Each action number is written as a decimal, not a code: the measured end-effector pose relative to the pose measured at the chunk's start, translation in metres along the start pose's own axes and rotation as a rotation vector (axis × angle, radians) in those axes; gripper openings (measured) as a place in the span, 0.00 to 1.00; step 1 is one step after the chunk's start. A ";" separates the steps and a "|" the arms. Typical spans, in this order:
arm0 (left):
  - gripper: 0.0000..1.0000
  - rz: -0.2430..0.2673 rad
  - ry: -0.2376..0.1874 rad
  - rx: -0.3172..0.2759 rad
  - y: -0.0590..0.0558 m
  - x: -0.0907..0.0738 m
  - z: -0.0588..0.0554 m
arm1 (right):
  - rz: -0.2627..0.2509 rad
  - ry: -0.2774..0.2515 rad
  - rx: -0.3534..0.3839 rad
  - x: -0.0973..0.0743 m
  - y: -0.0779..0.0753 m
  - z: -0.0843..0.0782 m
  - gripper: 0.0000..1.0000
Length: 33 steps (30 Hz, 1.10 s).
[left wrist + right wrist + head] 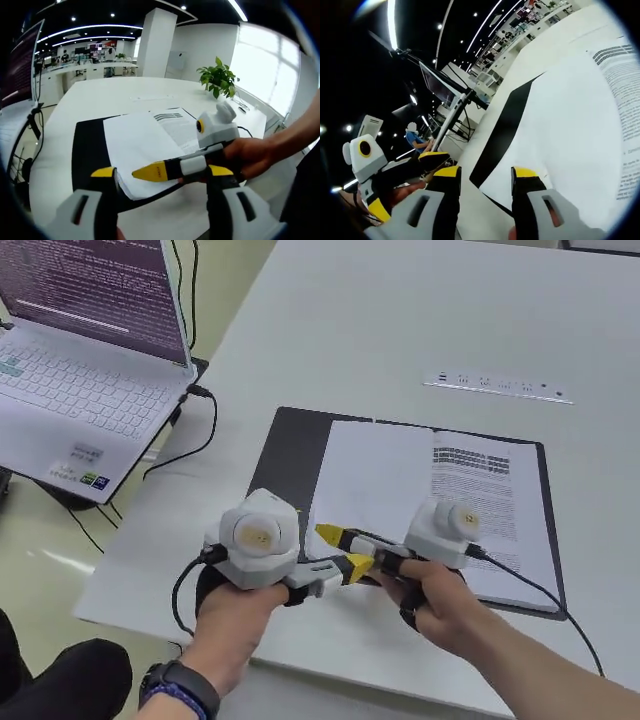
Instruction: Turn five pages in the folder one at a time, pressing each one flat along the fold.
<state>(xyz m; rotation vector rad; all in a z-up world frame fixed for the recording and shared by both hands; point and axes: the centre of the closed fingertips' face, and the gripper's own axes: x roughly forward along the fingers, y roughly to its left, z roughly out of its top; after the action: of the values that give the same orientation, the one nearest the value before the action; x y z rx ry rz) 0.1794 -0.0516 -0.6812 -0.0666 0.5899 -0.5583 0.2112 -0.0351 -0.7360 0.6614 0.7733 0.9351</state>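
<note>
The folder (290, 455) lies open on the white table, black cover at the left. A blank white page (375, 480) lies over it, and a printed page (490, 510) sits at the right. Both grippers meet at the folder's near edge. My left gripper (350, 568) points right, and its own view shows it (161, 172) wide open. The right gripper's yellow tip (152, 171) crosses between its jaws. My right gripper (335, 536) points left, and its own view shows it (486, 172) partly open over the blank page's (570, 125) near left corner, nothing clamped.
A laptop (80, 350) stands open at the far left with cables (190, 440) trailing beside the table. A socket strip (497, 386) is set into the table behind the folder. The table's front edge (300, 665) runs just under my hands. A potted plant (218, 77) stands far off.
</note>
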 end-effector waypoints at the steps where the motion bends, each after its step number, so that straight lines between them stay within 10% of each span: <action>1: 0.68 -0.005 -0.003 0.012 -0.003 0.000 0.001 | -0.008 -0.006 -0.004 -0.003 -0.001 0.002 0.38; 23: 0.45 0.031 0.083 0.071 0.036 0.019 -0.026 | -0.170 -0.123 -0.027 -0.101 -0.052 0.027 0.36; 33: 0.16 0.054 0.117 0.083 0.045 0.033 -0.038 | -0.190 -0.143 -0.031 -0.120 -0.059 0.033 0.36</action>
<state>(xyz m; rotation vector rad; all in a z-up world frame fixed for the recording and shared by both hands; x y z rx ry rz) 0.2032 -0.0264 -0.7391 0.0608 0.6793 -0.5358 0.2194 -0.1720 -0.7290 0.6092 0.6797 0.7171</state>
